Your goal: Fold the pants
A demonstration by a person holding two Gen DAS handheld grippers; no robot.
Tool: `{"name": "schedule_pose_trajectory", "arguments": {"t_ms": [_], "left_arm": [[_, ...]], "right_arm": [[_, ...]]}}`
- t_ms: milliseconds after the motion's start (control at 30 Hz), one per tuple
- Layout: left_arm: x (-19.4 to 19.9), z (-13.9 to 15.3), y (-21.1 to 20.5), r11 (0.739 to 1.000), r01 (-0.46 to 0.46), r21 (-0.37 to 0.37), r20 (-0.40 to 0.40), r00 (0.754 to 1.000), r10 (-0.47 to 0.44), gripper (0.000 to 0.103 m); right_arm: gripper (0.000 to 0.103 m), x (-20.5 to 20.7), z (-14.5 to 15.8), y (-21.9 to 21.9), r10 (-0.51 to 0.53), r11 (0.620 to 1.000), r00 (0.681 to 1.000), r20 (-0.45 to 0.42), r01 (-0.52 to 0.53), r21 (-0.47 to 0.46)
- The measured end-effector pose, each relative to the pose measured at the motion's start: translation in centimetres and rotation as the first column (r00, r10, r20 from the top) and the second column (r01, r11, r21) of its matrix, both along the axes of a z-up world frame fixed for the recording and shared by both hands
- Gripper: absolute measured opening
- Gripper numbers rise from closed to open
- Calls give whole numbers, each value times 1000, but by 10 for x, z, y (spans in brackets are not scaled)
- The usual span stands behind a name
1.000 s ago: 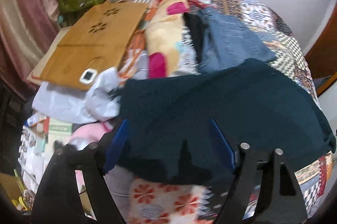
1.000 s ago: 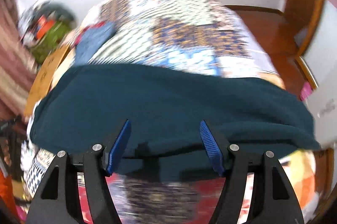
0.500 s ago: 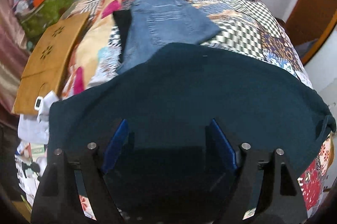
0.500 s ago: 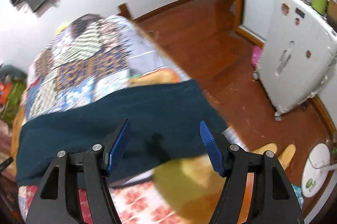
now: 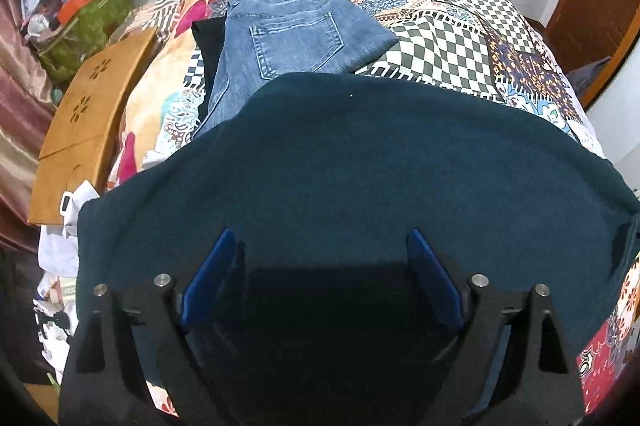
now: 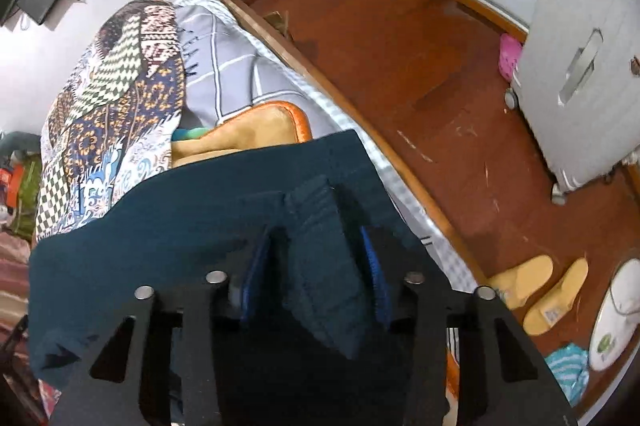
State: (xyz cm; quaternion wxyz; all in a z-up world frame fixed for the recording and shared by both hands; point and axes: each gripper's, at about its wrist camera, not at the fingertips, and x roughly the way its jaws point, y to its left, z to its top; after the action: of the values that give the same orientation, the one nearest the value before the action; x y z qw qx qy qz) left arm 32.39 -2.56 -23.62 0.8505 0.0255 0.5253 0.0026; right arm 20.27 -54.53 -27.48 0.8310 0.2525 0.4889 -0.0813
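Dark teal pants (image 5: 360, 161) lie spread across the near part of the patchwork bed cover (image 5: 440, 37). My left gripper (image 5: 320, 258) hovers over their near middle with its blue pads wide apart and nothing between them. In the right wrist view the same pants (image 6: 160, 238) reach the bed's right edge. My right gripper (image 6: 316, 258) has its pads partly closed around a raised fold of the teal fabric (image 6: 320, 226) at that end; the fold stands between the pads and touches them.
Folded blue jeans (image 5: 280, 41) lie beyond the teal pants, over a black garment. A wooden lap tray (image 5: 88, 121) and clutter sit at the left. The bed's wooden rail (image 6: 360, 113), yellow slippers (image 6: 536, 286) and a white appliance (image 6: 576, 45) are at the right.
My right gripper swung to the pants' right end and closed in on a fold of fabric. My left gripper stayed open and settled over the pants' middle.
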Motion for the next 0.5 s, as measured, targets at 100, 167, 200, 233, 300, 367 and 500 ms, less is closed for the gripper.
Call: {"name": "schedule_pose_trajectory", "arguments": {"t_ms": [100, 167, 200, 233, 300, 367, 500], "left_arm": [[1, 1, -4, 1000, 4, 20, 1, 1000, -4, 89], [1, 2, -7, 999, 9, 40, 7, 1000, -9, 89], [1, 3, -10, 998, 13, 54, 13, 1000, -14, 89], [0, 3, -11, 998, 17, 65, 18, 1000, -18, 89], [-1, 4, -13, 996, 22, 81, 24, 999, -24, 89], [-2, 4, -14, 996, 28, 83, 26, 999, -30, 89], [-6, 6, -13, 997, 36, 72, 25, 999, -37, 89]], "right_arm": [[20, -1, 14, 10, 30, 993, 999, 33, -26, -117], [17, 1, 26, 13, 35, 981, 997, 68, -21, -195], [16, 4, 34, 12, 27, 976, 996, 90, -7, -218], [16, 7, 39, 8, 18, 974, 994, 109, 8, -228], [15, 19, 42, 5, 14, 967, 993, 119, 16, -254], [15, 31, 38, 4, 23, 953, 994, 111, 12, -303], [18, 56, 9, 6, 14, 943, 999, -44, -28, -332]]}}
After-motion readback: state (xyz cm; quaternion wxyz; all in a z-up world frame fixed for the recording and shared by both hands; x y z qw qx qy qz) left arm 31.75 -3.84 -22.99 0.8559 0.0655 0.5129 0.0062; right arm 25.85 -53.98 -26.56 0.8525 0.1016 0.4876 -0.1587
